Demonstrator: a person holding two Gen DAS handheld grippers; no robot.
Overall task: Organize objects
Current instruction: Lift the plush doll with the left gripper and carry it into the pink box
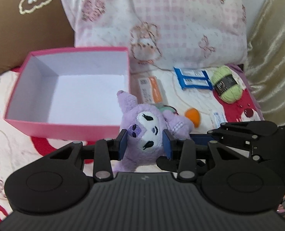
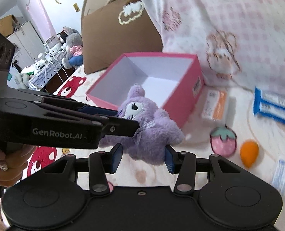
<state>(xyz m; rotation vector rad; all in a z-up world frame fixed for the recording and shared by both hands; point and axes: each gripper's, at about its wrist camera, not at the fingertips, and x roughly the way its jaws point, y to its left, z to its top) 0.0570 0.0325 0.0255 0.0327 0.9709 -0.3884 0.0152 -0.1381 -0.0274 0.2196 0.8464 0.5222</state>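
A purple plush toy (image 1: 142, 132) with a white embroidered face hangs above the bedspread, just in front of the near right corner of an open pink box (image 1: 65, 126) with a white inside. My left gripper (image 1: 145, 145) is shut on the toy's head, one blue pad on each side. From the right comes my right gripper (image 1: 192, 135), reaching to the toy's body. In the right wrist view the plush toy (image 2: 154, 134) sits between the blue pads of my right gripper (image 2: 143, 158), shut on its lower body, while my left gripper (image 2: 127, 119) holds the head from the left. The pink box (image 2: 180, 105) lies behind.
On the bedspread to the right lie an orange-and-white carton (image 1: 150, 90), blue packets (image 1: 194, 79), green yarn (image 1: 227, 84), an orange egg-shaped sponge (image 1: 193, 116) and a strawberry pouch (image 2: 223, 141). A pink pillow (image 1: 161, 19) and brown cushion (image 1: 17, 28) stand behind. A hand (image 2: 4, 165) holds the left gripper.
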